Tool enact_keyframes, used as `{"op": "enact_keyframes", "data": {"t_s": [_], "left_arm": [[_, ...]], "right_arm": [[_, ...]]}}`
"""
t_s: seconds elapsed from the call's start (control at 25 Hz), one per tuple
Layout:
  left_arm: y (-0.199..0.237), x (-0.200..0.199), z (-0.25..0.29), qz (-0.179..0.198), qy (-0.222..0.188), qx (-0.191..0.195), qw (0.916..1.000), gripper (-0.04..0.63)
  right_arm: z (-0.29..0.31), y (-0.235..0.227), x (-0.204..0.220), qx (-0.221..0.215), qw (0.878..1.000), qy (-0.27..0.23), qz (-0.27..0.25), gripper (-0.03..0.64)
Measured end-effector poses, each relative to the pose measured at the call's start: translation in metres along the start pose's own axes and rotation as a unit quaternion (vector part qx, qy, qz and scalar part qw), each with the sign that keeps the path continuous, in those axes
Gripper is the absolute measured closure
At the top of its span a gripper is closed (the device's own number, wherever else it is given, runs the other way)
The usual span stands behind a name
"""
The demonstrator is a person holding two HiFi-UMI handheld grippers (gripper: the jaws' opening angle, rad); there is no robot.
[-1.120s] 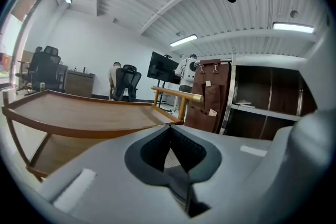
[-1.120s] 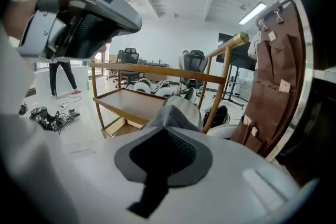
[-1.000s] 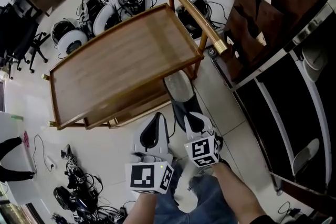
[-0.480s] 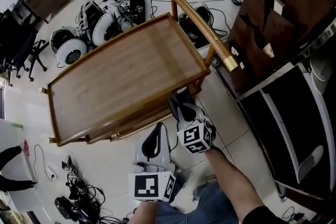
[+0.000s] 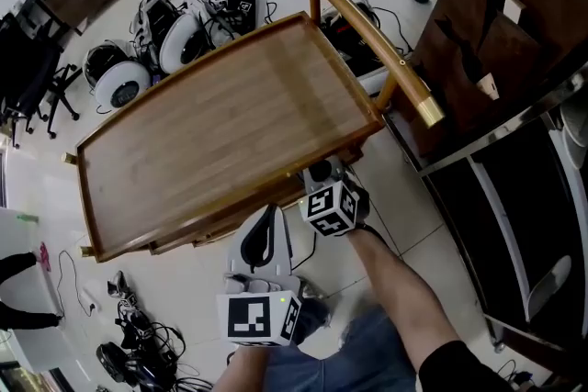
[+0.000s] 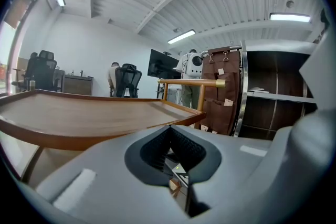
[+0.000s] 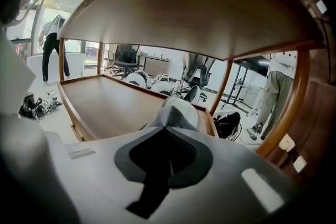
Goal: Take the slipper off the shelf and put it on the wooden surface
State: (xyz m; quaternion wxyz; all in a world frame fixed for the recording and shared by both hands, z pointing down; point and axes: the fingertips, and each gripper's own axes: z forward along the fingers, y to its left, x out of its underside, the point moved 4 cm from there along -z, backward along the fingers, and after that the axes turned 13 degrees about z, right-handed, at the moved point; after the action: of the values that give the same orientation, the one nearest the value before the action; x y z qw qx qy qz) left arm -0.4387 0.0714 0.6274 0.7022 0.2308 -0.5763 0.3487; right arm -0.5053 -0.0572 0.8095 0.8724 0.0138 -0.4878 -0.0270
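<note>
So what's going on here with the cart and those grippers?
A person works two handheld grippers at a wooden cart. The right gripper is closed on a grey slipper, holding it under the cart's top, over the lower shelf. The left gripper hangs shut and empty in front of the cart.

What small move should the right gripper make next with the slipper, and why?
Probably ease it down a little. The right gripper is shut on the grey slipper, which is over the cart's lower wooden shelf, beneath the top tray; whether it touches is unclear.
</note>
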Motion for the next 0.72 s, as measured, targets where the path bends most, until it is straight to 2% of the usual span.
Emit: {"op": "enact_keyframes", "data": {"t_s": [0.24, 0.4, 0.52, 0.72], "left_arm": [[0.009, 0.011, 0.001, -0.011, 0.010, -0.008, 0.9999, 0.592], [0.012, 0.011, 0.002, -0.015, 0.008, -0.012, 0.9998, 0.592], [0.013, 0.006, -0.001, -0.023, 0.003, -0.016, 0.9996, 0.592], [0.007, 0.002, -0.007, -0.025, 0.009, -0.017, 0.9995, 0.592]], "right_arm": [[0.017, -0.003, 0.005, 0.015, 0.999, 0.017, -0.050, 0.588], [0.017, -0.003, 0.004, 0.011, 0.999, 0.013, -0.035, 0.560], [0.015, -0.002, 0.004, 0.006, 0.999, 0.015, -0.030, 0.507], [-0.003, 0.000, -0.001, 0.006, 1.000, 0.004, -0.021, 0.507]]}}
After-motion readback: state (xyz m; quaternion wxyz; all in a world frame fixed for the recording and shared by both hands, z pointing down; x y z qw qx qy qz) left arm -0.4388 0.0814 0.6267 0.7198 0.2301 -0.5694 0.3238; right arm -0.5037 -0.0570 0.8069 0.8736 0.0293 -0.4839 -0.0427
